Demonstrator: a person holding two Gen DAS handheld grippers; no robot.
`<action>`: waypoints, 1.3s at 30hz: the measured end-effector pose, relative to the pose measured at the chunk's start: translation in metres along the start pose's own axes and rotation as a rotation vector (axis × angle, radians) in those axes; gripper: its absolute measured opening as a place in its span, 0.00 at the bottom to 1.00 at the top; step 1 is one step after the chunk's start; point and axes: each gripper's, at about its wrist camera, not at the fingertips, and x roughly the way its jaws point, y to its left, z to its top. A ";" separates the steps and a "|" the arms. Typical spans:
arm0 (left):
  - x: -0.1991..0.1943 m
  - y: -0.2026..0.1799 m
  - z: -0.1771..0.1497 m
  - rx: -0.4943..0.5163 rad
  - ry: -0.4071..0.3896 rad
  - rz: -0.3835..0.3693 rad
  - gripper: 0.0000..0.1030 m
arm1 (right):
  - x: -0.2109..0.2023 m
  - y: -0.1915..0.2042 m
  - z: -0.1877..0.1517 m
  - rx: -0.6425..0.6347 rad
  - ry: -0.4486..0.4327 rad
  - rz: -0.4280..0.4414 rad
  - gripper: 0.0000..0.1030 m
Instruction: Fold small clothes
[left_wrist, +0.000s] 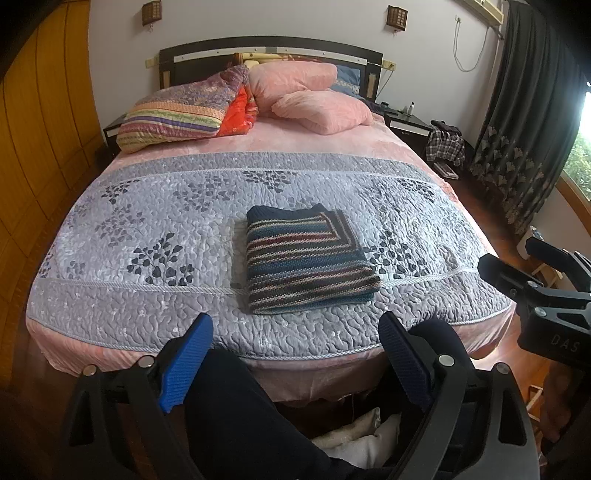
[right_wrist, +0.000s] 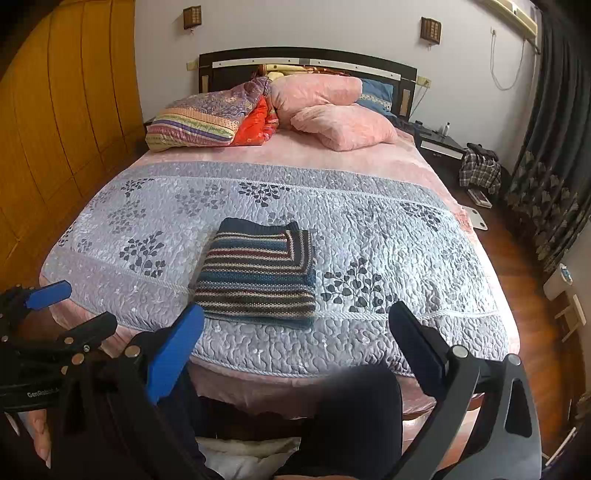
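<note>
— Two grippers, both held back from the foot of the bed (left_wrist: 155, 295). How do the jaws stand?

— Wide apart on each, nothing between them. The left gripper (left_wrist: 295, 354) hangs off the near edge of the mattress, and the right gripper (right_wrist: 295, 343) sits beside it at about the same height.

— And the garment?

— One striped knit sweater (left_wrist: 303, 258), folded into a compact rectangle, lies flat on the grey quilted bedspread (right_wrist: 388, 229), roughly mid-width and toward the near end. Neither gripper touches it; both are clear of it.

— Anything else on the bed?

— Pink pillows (left_wrist: 314, 96) and a striped, patterned folded quilt (right_wrist: 199, 122) are stacked up by the dark headboard (right_wrist: 306, 61), well apart from the sweater.

— What is below the grippers?

— Dark trouser legs (left_wrist: 236, 417) of the person, close against the bed's edge.
</note>
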 end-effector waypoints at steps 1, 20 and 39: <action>0.001 0.000 0.000 0.001 0.001 -0.001 0.89 | 0.000 0.000 0.000 0.000 0.001 0.000 0.97; 0.003 0.001 -0.001 0.008 0.003 0.000 0.89 | 0.001 0.000 0.001 -0.004 -0.001 0.000 0.97; -0.005 0.002 0.004 0.009 -0.013 0.002 0.89 | -0.003 0.008 0.010 -0.020 -0.015 0.000 0.97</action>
